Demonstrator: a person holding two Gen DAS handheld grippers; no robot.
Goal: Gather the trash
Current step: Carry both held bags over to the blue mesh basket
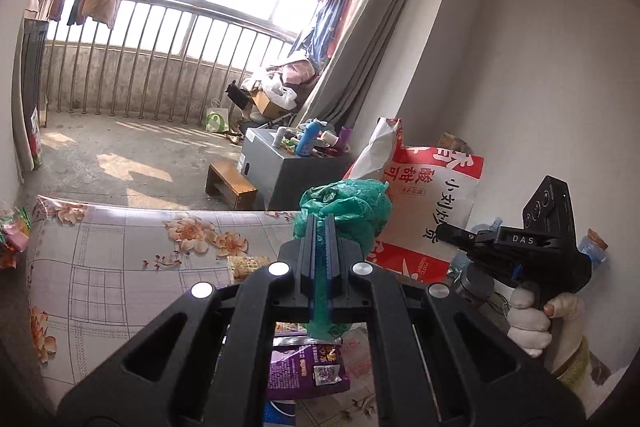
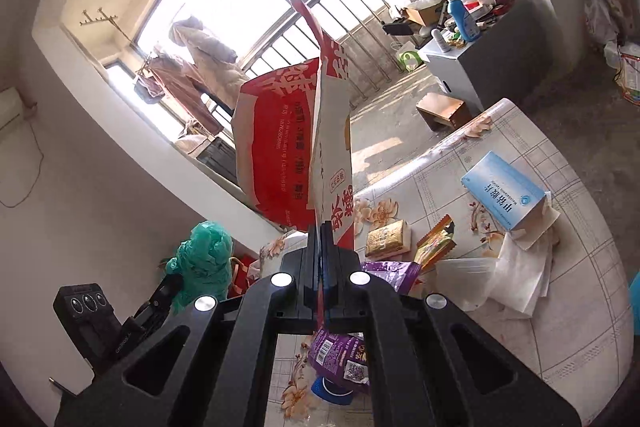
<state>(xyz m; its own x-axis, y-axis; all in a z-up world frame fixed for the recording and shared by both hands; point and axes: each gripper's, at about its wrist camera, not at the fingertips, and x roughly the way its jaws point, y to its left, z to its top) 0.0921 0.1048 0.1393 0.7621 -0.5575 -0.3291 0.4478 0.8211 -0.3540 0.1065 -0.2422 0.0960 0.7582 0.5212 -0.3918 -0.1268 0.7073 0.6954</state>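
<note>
My left gripper [image 1: 320,223] is shut on a crumpled green plastic bag [image 1: 352,203], held up above the floral table [image 1: 120,259]. In the right wrist view that green bag [image 2: 206,259] shows at the lower left. My right gripper [image 2: 323,227] is shut on the edge of a red-and-white paper bag [image 2: 280,147], which stands up in the air in front of it. The same paper bag [image 1: 432,195] appears right of the green one in the left view, with the right gripper [image 1: 440,231] and a gloved hand [image 1: 528,323] beside it.
On the table [image 2: 560,307] lie a purple snack packet [image 2: 340,351], a gold wrapper [image 2: 388,237], an orange wrapper [image 2: 436,239], white tissues [image 2: 516,275] and a blue-white box [image 2: 504,191]. A grey cabinet [image 1: 280,171] with bottles and a wooden stool [image 1: 232,183] stand beyond.
</note>
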